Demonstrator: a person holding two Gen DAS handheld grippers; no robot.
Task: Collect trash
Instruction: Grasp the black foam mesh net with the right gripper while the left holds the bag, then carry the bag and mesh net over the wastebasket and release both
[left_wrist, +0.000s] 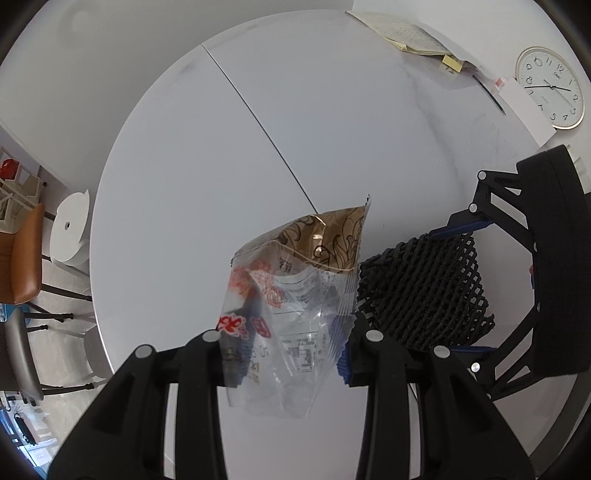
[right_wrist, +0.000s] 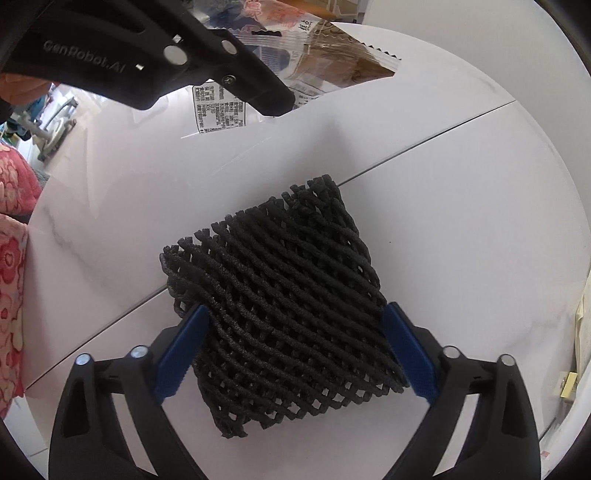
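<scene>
My left gripper (left_wrist: 284, 350) is shut on a clear plastic snack wrapper (left_wrist: 295, 295) with red and brown print, held above the white round table (left_wrist: 221, 166). My right gripper (right_wrist: 291, 343) is shut on a black foam net sleeve (right_wrist: 280, 306), its blue pads (right_wrist: 181, 350) pressing both sides. In the left wrist view the net sleeve (left_wrist: 424, 288) and the right gripper (left_wrist: 461, 288) sit just right of the wrapper. In the right wrist view the left gripper (right_wrist: 273, 99) and the wrapper (right_wrist: 332, 55) are at the top.
Papers and a notebook (left_wrist: 406, 33) lie at the table's far edge beside a round clock (left_wrist: 550, 88). A brown chair (left_wrist: 22, 258) and a white stool (left_wrist: 72, 229) stand left of the table. A floral cloth (right_wrist: 11, 258) shows at the left of the right wrist view.
</scene>
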